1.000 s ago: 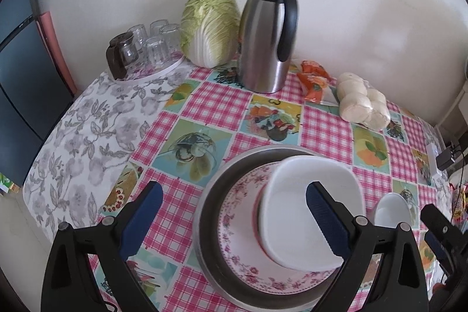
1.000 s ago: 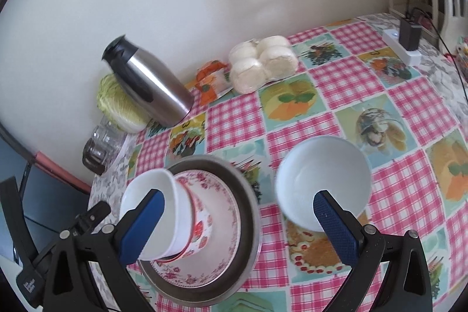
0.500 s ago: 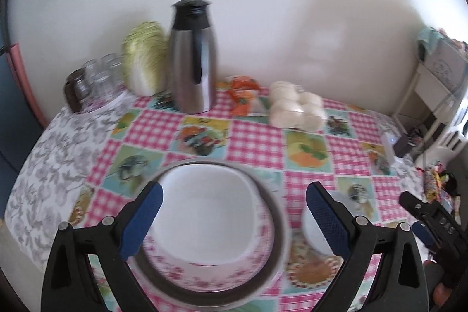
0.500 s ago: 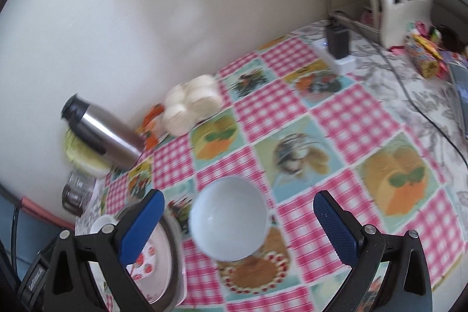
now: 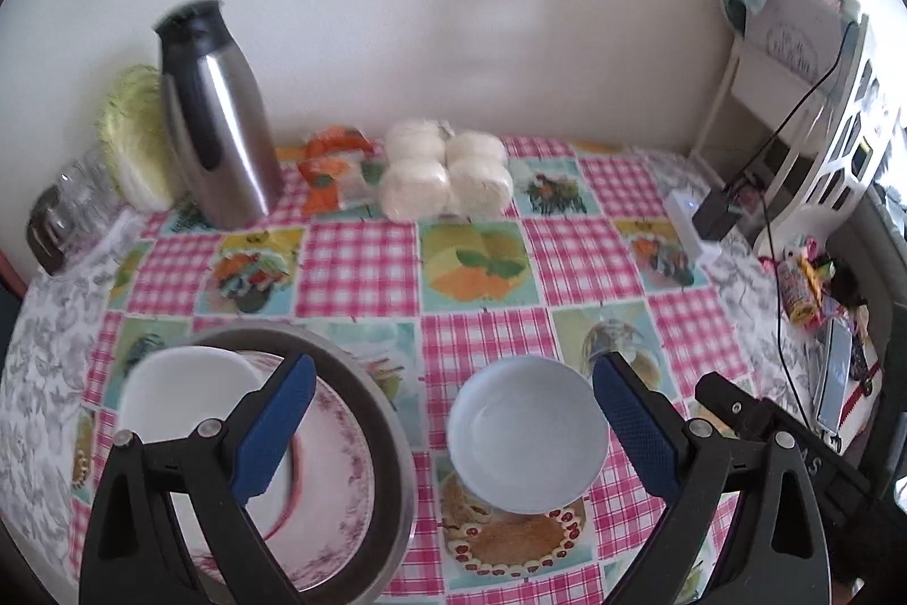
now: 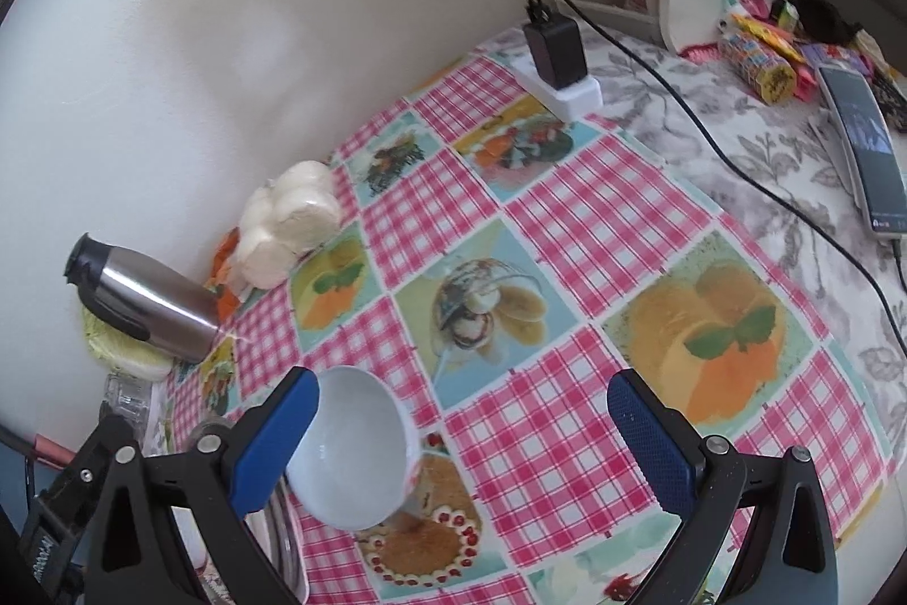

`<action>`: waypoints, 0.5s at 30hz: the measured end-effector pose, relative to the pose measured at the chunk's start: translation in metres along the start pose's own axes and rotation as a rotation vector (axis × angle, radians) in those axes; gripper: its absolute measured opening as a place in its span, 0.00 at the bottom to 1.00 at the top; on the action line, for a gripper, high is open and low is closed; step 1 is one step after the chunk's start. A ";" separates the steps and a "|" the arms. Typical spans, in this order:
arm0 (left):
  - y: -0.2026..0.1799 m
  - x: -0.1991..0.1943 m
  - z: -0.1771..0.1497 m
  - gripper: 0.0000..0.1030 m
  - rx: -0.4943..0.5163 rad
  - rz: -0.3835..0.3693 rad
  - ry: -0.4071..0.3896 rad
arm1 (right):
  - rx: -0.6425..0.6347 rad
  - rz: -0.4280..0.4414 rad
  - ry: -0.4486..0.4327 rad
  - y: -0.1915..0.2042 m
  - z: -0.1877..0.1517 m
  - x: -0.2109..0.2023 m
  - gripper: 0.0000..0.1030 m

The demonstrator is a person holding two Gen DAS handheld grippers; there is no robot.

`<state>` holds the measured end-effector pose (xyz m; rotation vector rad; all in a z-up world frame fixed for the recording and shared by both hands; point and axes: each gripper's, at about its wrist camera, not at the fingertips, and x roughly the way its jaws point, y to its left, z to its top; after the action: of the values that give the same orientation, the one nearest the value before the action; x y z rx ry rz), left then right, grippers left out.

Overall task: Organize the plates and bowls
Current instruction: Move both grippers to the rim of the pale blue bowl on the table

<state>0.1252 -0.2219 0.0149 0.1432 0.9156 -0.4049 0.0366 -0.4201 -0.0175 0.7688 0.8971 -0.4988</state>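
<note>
Counter (image 5: 363,259) first: it is covered with a pink checked cloth with food pictures on it. Next biggest is the round metal tray (image 5: 391,440) near the front left. A pink flowery plate (image 5: 334,486) lies in it, and a white square bowl (image 5: 187,395) sits on the plate. Just to the right of the tray, on the cloth, stands a small white round bowl (image 5: 527,440), not touching the tray.

At the back by the wall stand a shiny metal jug (image 5: 218,134), a cabbage (image 5: 133,140) to its left, and a bag of white buns (image 5: 445,177) to its right.

The left gripper (image 5: 448,429) hangs over the gap between tray and small bowl. Its blue fingers (image 5: 272,429) are spread wide and hold nothing. The right gripper (image 6: 462,440) is off to the right of the small bowl, and its blue fingers (image 6: 649,440) are spread wide and hold nothing too.
</note>
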 end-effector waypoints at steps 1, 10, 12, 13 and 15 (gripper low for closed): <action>-0.001 0.008 0.000 0.96 -0.007 -0.007 0.021 | 0.002 -0.005 0.011 -0.001 0.000 0.004 1.00; -0.009 0.051 0.001 0.86 -0.006 -0.008 0.103 | -0.046 -0.034 0.066 0.008 -0.008 0.026 1.00; -0.011 0.059 0.001 0.84 0.002 -0.011 0.121 | -0.056 -0.058 0.073 0.010 -0.011 0.031 1.00; -0.011 0.063 0.001 0.84 0.004 -0.013 0.129 | -0.059 -0.064 0.079 0.010 -0.011 0.034 1.00; -0.012 0.072 -0.001 0.83 0.007 -0.018 0.152 | -0.070 -0.068 0.100 0.012 -0.013 0.041 1.00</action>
<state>0.1587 -0.2529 -0.0419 0.1738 1.0662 -0.4175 0.0602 -0.4051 -0.0521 0.7062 1.0307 -0.4895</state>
